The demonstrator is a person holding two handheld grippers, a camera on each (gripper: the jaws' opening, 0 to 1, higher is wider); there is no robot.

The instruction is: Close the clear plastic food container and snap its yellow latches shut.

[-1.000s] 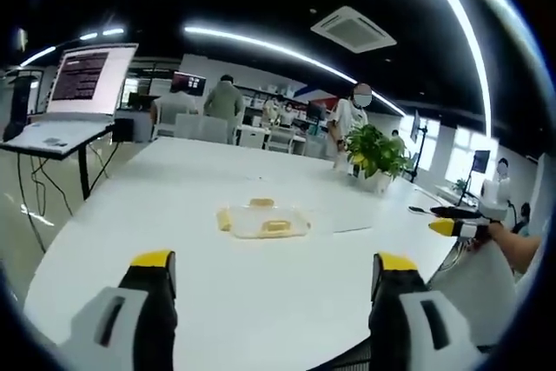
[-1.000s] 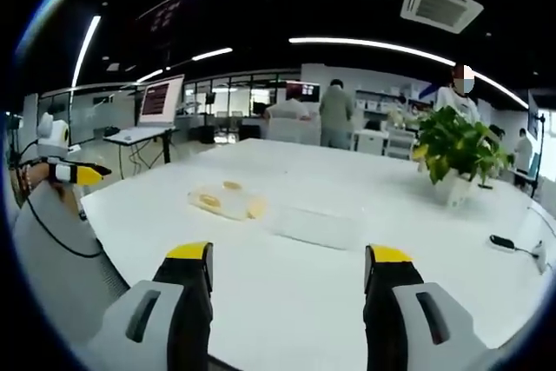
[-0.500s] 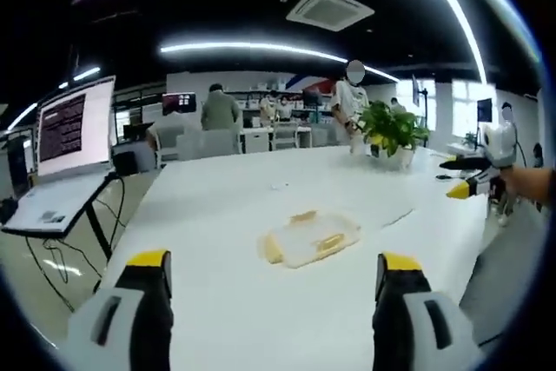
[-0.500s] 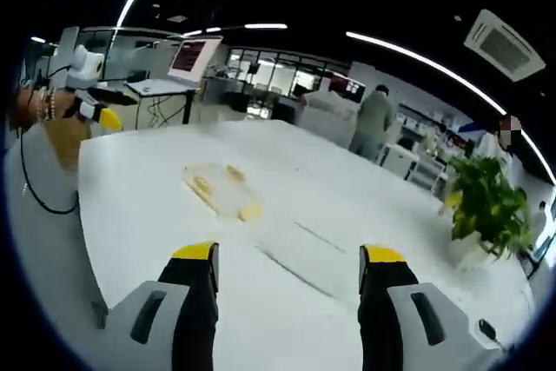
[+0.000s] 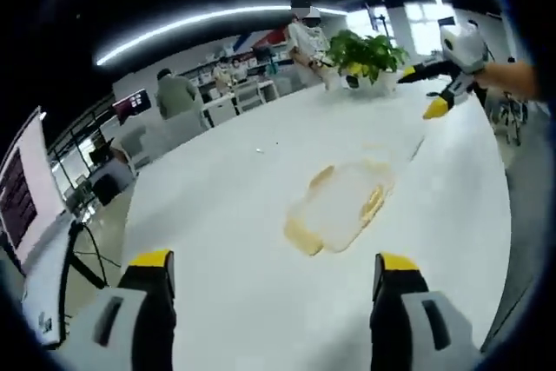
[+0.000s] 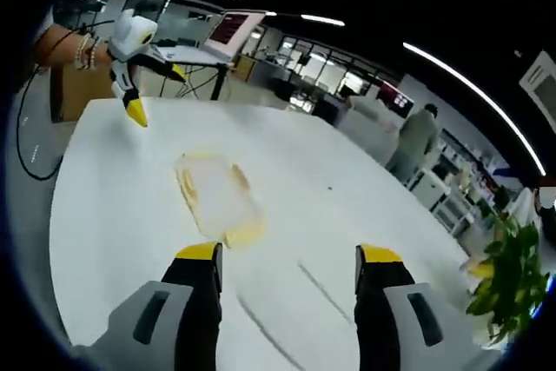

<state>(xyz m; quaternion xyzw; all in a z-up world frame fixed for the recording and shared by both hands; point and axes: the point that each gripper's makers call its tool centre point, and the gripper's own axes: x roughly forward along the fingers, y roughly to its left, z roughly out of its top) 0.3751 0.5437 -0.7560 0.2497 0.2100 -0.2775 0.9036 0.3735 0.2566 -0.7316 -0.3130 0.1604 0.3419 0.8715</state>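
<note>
While both grippers hang above the white table [image 5: 217, 215], the clear plastic food container [image 5: 341, 206] lies flat on the tabletop, right of centre in the left gripper view and left of centre in the right gripper view, with nothing touching it. Its yellow latches [image 5: 299, 235] show at its edges; whether they are snapped down cannot be told.

Left gripper [image 5: 271, 268]: yellow-tipped jaws rise from the bottom of its own view, spread wide and grasping nothing; the container sits above the gap between them, nearer the right jaw. This gripper also appears at upper left of the right gripper view, above the table edge and apart from the container.

Right gripper [image 6: 285, 255]: jaws likewise released and empty at the bottom of its own view, the container's near yellow latch just above the left jaw tip. It also enters the left gripper view at upper right, held by a hand [image 5: 512, 77].

Background: a potted plant [image 5: 365, 56] near the table's far end, a laptop [image 6: 221, 36] on a stand, and people standing among desks.
</note>
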